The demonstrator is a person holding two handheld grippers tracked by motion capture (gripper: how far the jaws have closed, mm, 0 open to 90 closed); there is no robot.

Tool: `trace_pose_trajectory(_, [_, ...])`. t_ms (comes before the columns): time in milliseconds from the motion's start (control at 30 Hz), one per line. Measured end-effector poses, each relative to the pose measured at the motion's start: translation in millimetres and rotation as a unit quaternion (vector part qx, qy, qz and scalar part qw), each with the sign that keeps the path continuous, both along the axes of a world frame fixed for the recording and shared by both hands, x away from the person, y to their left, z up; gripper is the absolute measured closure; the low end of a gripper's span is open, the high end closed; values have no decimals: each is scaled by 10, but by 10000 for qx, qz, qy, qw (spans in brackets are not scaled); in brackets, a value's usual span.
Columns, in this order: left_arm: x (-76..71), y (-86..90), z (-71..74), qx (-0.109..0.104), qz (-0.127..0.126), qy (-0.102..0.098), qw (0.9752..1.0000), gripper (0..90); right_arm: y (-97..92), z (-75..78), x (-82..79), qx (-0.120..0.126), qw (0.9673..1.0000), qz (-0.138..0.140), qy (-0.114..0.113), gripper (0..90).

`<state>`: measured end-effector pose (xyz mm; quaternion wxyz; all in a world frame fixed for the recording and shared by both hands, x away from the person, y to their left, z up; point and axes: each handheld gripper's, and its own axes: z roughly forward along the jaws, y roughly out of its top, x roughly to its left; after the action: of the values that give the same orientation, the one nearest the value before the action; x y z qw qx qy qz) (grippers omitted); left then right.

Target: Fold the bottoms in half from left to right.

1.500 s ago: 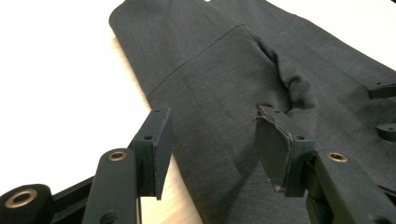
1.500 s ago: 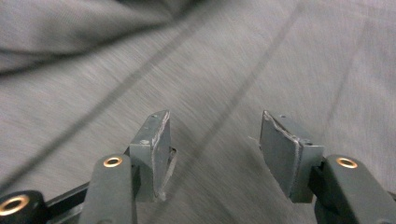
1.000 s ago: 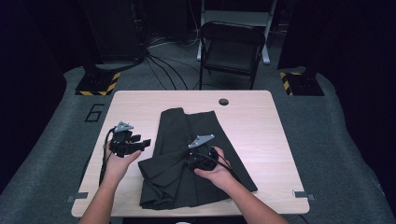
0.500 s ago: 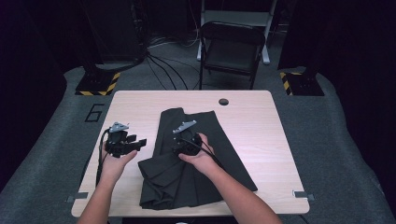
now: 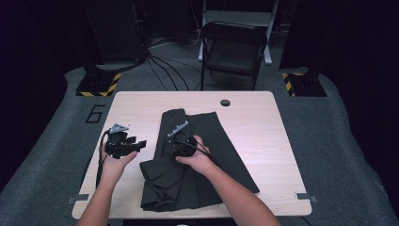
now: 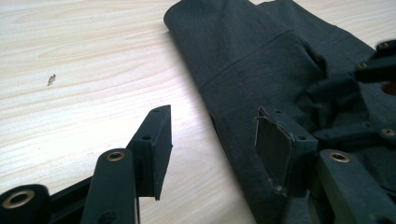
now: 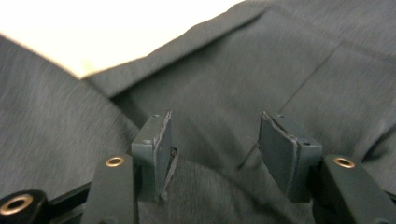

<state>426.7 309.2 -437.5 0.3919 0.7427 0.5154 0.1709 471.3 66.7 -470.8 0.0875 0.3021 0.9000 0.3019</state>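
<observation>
Dark grey cloth, a folded garment [image 5: 197, 160], lies across the middle of the pale wood bench [image 5: 263, 136], bunched into pleats at its near left corner. The right gripper [image 5: 181, 141] has slid left and farther over the cloth since a second ago, and now hovers above its far left part, fingers [image 7: 154, 154] parted with nothing between them. Whether they brush the fabric is hard to tell in the blur. The left gripper [image 5: 136, 143] waits at the garment's left edge, fingers [image 6: 156, 144] spread wide, released. Looks like a grab on that edge is next.
</observation>
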Motion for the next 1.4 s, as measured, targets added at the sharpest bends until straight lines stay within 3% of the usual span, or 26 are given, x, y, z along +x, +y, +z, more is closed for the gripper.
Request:
trace_pose_trajectory(33, [0, 2, -1, -17, 17, -3, 10000, 459, -33, 1, -17, -44, 9999, 41, 131, 447])
trace_pose_trajectory(300, [-4, 22, 7, -28, 70, -32, 10000, 458, -358, 35, -176, -112, 9996, 180, 164, 453])
trace_pose_trajectory(500, [-5, -5, -3, 9, 57, -27, 10000, 458, -663, 61, -286, -28, 9998, 201, 45, 447])
trace_pose_trajectory(667, [2, -57, -35, -7, 55, -36, 10000, 457, -899, 68, -347, -16, 10000, -7, 19, 447])
trace_pose_trajectory(767, [13, -74, -48, 31, -13, 23, 10000, 457, -977, 122, -349, 115, 9998, -122, -70, 446])
trace_pose_trajectory(900, [21, -103, -60, 7, 1, 0, 10000, 457, -924, 261, -399, 432, 9989, -60, -190, 426])
trace_pose_trajectory(1100, [29, -128, -79, 62, -92, 82, 9999, 456, -657, 446, -590, 501, 9970, 477, -355, 419])
trace_pose_trajectory(1400, [20, -114, -102, 96, -51, 79, 9999, 456, -306, 538, -761, 697, 9936, 887, -90, 399])
